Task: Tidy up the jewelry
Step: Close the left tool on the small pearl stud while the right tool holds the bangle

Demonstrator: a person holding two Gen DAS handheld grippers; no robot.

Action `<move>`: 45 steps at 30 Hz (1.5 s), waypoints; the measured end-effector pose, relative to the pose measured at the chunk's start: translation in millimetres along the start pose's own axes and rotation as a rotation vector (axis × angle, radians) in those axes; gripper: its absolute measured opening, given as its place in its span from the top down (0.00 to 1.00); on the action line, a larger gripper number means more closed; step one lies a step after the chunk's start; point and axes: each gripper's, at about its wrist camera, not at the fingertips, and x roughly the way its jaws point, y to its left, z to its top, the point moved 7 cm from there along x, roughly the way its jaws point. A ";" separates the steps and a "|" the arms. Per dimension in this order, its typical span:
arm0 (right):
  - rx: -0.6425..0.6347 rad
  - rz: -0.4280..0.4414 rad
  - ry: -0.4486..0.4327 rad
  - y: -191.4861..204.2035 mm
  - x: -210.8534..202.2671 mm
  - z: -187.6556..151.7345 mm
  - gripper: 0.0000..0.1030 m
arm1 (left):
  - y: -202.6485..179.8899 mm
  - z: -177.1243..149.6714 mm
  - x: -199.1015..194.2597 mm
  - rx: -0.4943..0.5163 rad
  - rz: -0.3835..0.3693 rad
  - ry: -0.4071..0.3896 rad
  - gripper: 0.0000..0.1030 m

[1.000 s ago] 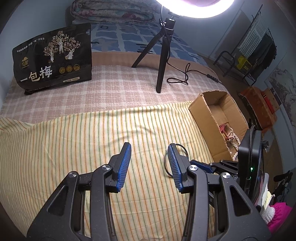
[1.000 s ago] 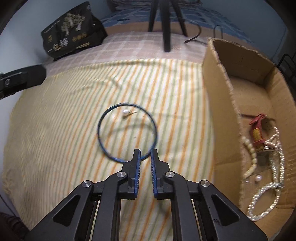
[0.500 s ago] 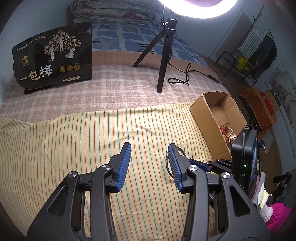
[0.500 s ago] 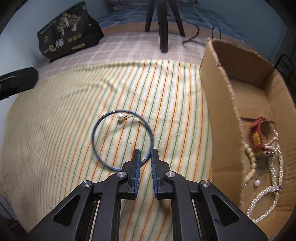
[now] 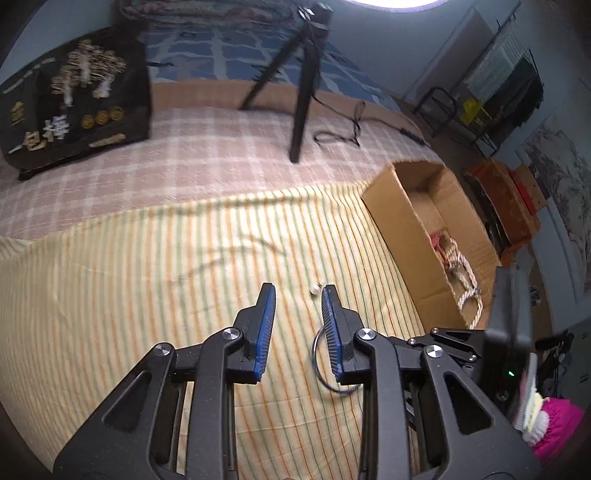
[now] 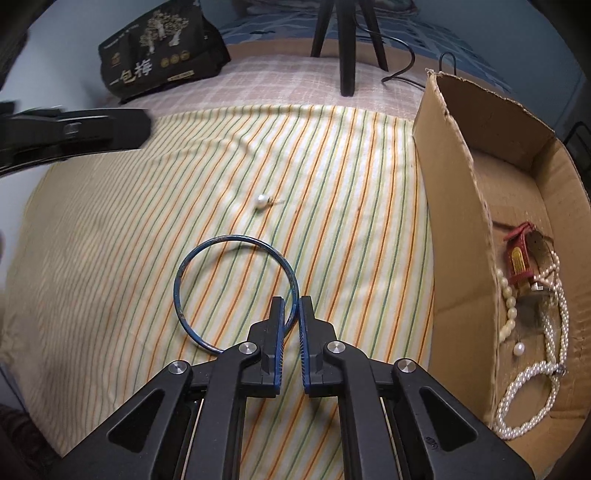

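Right wrist view: right tool point(image 6: 291, 308) closed on the rim of one blue bangle point(image 6: 207, 254), the ring standing out ahead of the jaws over the striped cloth point(image 6: 332, 177); one pearl earring point(image 6: 261, 201) loose on the cloth beyond the bangle, apart from it, toward the middle of the cloth. This view alone looks into the cardboard box point(image 6: 458, 236) at the cloth's right edge: pearl strands point(image 6: 532, 373) (count not clear, they overlap), one loose pearl point(image 6: 519, 348), one red charm point(image 6: 519, 258). Left wrist view: left tool point(image 5: 297, 299) narrowed but still gapped, its jaws having just been closing, nothing pressed between them; the earring point(image 5: 315, 289) lies just ahead of the tips, near the right-hand finger point(image 5: 332, 332). The bangle point(image 5: 325, 369) shows only as a partial arc behind that finger. This view alone takes in the room's far side: a clothes rack point(image 5: 491, 85), an orange-brown chest point(image 5: 506, 199), a pink and white item point(image 5: 550, 428) at the lower right. Carrier: a bed, with yellow striped cloth over a checked blanket point(image 5: 184, 155). Toward the far edge stand one black printed bag point(image 5: 74, 103) at the left and one black tripod point(image 5: 303, 92) with a trailing cable point(image 5: 351, 129), under a bright ring light point(image 5: 406, 2).
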 end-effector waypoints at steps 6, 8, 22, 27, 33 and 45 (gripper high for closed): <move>-0.023 0.029 0.008 2.9 -9.4 -21.6 0.94 | -14.2 -6.8 19.6 0.074 0.007 0.024 0.75; -0.020 0.040 0.011 4.2 -12.5 -29.6 0.94 | -17.0 -7.8 24.4 0.101 0.014 0.022 0.75; -0.057 0.047 0.001 5.3 -26.3 -66.3 0.94 | -36.7 -18.3 54.3 0.316 0.090 0.006 0.75; -0.061 0.051 0.002 5.1 -27.0 -66.5 0.94 | -37.3 -18.3 67.8 0.341 0.106 0.024 0.75; -0.057 0.052 0.002 4.6 -27.6 -67.3 0.94 | -38.9 -20.8 79.0 0.380 0.133 0.027 0.75; -0.041 0.068 -0.004 4.7 -26.5 -64.6 0.95 | -41.2 -29.8 73.2 0.418 0.162 0.008 0.94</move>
